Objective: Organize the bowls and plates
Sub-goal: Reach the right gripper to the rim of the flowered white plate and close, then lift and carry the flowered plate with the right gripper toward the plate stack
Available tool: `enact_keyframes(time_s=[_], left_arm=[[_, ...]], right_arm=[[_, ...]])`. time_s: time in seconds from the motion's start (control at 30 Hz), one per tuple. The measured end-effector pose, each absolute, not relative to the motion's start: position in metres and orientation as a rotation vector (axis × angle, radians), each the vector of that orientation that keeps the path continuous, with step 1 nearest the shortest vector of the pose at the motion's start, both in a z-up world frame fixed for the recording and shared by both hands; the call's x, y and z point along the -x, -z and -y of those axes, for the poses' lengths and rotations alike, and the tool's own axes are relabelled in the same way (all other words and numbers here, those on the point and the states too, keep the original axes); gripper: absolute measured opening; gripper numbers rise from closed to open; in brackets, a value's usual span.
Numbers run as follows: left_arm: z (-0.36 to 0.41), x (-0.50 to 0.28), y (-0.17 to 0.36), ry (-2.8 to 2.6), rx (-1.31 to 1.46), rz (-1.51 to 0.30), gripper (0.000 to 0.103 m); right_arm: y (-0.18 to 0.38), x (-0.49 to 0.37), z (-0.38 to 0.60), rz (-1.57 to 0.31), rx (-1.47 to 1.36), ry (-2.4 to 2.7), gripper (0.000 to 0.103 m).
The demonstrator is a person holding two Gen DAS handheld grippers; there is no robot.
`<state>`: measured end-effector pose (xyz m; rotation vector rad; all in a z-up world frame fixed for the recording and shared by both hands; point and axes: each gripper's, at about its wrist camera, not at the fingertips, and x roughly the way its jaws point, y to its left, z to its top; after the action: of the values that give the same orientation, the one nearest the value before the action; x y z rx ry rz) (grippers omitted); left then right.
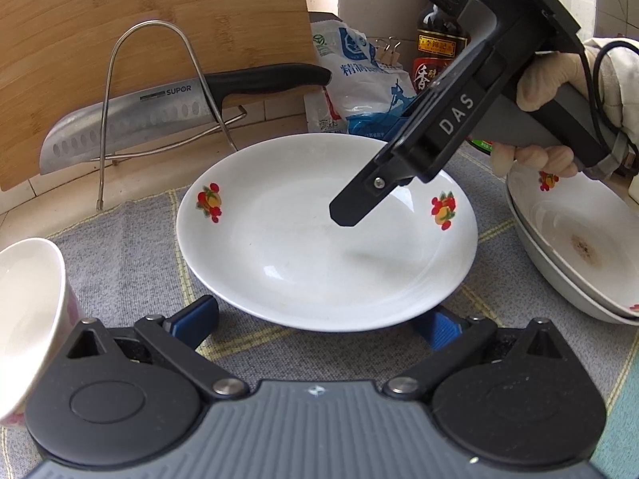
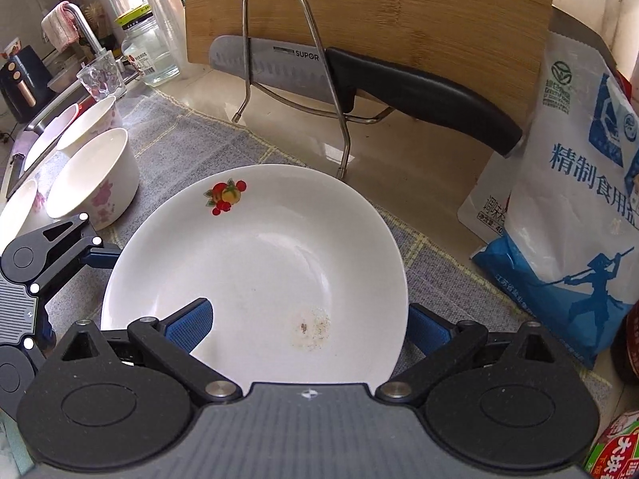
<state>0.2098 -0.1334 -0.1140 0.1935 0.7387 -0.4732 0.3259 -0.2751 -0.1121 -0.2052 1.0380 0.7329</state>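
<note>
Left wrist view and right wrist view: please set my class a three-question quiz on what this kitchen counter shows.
1. True or false: the knife lies flat on the mat.
2. The print on the plate shows: A fruit, B fish, C stripes.
3. Fill in: the left gripper and the right gripper are both ___.
Key: 1 false, it rests in the wire rack; 2 A; 3 open.
</note>
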Motion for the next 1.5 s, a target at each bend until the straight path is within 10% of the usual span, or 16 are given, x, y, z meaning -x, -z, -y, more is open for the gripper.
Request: enact_keyframes(time_s=[1.5], left_arm=[[0.137,-0.201,0.101,0.56,-0.255,-0.712,0.101]], right_arm=[[0.105,-0.35,0.265,-1.159,0.156,-0.867,0.103]])
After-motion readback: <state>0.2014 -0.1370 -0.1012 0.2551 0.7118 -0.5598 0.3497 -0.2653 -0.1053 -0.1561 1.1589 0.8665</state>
